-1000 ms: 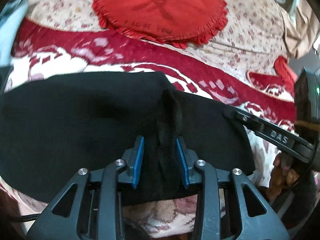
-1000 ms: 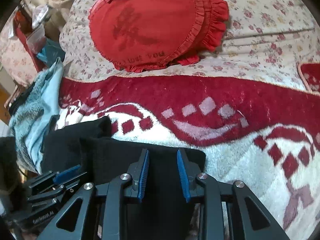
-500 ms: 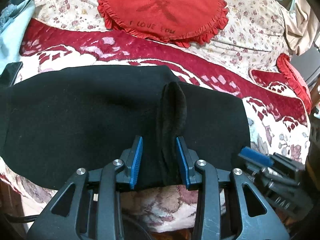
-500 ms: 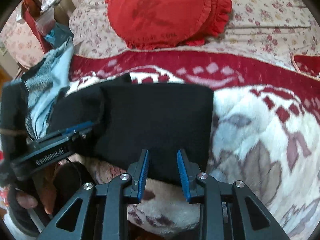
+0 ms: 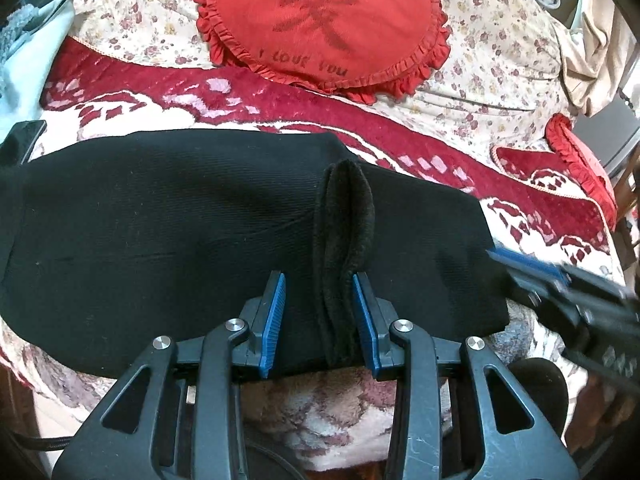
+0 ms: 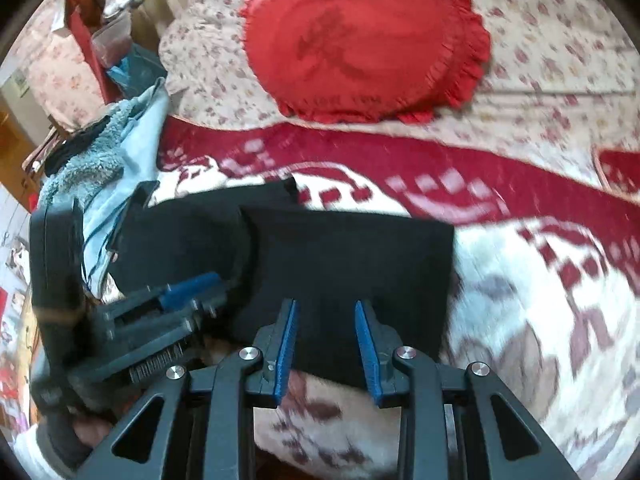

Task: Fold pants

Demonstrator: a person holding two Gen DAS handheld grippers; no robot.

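The black pants [image 5: 160, 220] lie folded across the red and white blanket [image 5: 540, 220], near the bed's front edge. A raised ridge of black fabric [image 5: 348, 208] stands between the jaws of my left gripper [image 5: 320, 280] and leans on the right pad; the left pad is clear of it. In the right wrist view the pants [image 6: 352, 256] lie flat, and my right gripper [image 6: 326, 304] hovers open over their near edge with nothing pinched. The right gripper [image 5: 520, 268] shows blurred at the pants' right end. The left gripper [image 6: 192, 284] is at their left end.
A round red frilled cushion [image 5: 320, 20] lies on the floral sheet behind the pants. A light blue fleece [image 6: 112, 160] is piled at the left edge of the bed. A second red cushion [image 5: 576, 160] and beige cloth [image 5: 592, 40] sit at the right.
My right gripper has drawn back and up from the pants, leaving that end flat. In the left wrist view it has dropped from upper right to lower right. The left gripper has hardly moved.
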